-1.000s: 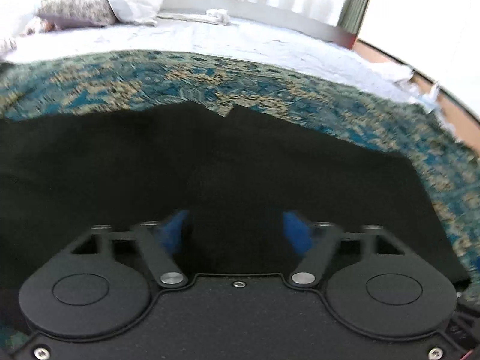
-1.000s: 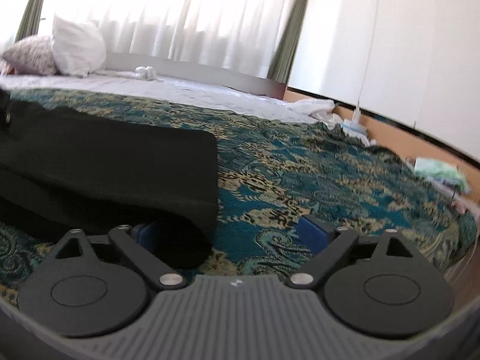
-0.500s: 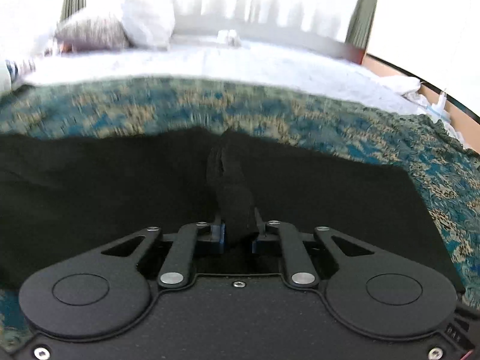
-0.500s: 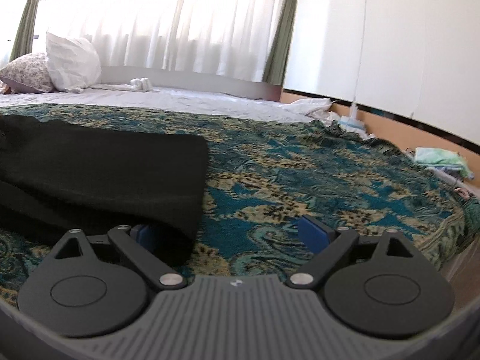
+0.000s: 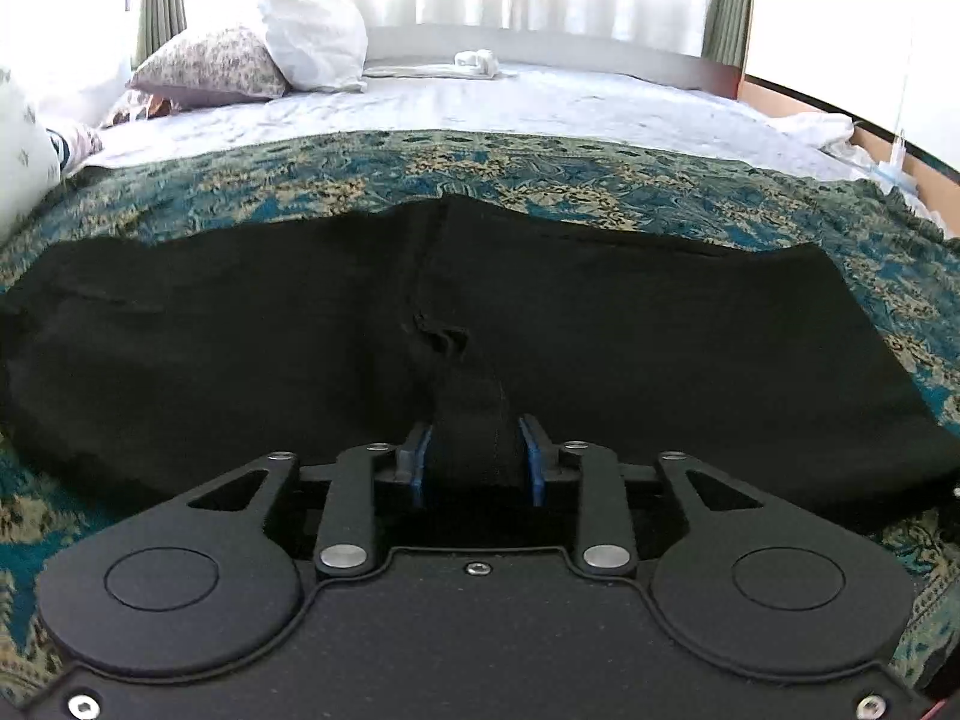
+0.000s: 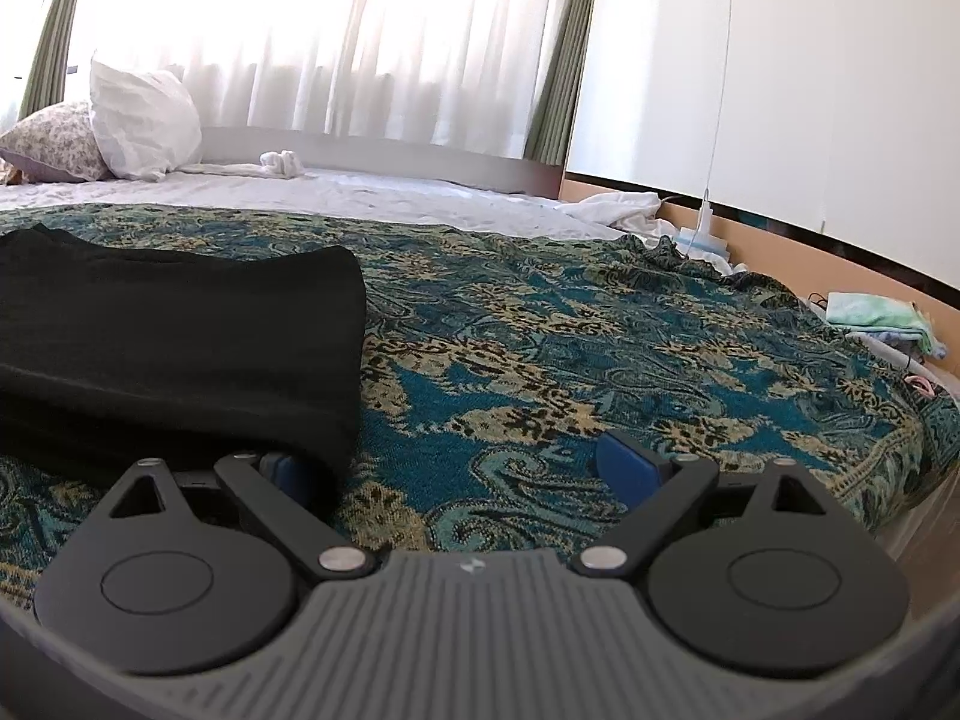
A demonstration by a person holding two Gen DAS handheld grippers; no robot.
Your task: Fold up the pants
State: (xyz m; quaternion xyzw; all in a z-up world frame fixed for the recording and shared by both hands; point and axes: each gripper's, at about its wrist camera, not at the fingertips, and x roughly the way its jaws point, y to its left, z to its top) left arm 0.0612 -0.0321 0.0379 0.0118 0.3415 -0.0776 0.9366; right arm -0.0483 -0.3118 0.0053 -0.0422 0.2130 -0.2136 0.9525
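Note:
Black pants (image 5: 630, 330) lie spread across a teal and gold patterned blanket (image 5: 540, 168) on a bed. In the left wrist view, my left gripper (image 5: 477, 465) has a raised ridge of the pants' cloth between its blue pads (image 5: 420, 468). The cloth fills the gap and touches both pads, and the jaws are opening. In the right wrist view, the pants (image 6: 180, 330) reach in from the left and end in a folded edge. My right gripper (image 6: 456, 468) stands wide open over the blanket (image 6: 600, 330). Its left finger is half hidden behind that edge, and its right finger is over bare blanket.
A white sheet (image 5: 540, 102) covers the bed's far half, with two pillows (image 5: 312, 42) at the back left and a small white bundle (image 5: 477, 60) by the headboard. The bed's right edge (image 6: 900, 480) drops to the floor, where folded cloths (image 6: 876, 318) lie.
The left gripper closed on a ridge of the pants and pulled it toward the camera. Its jaws now stand wider than half a second ago. The right gripper has hardly moved.

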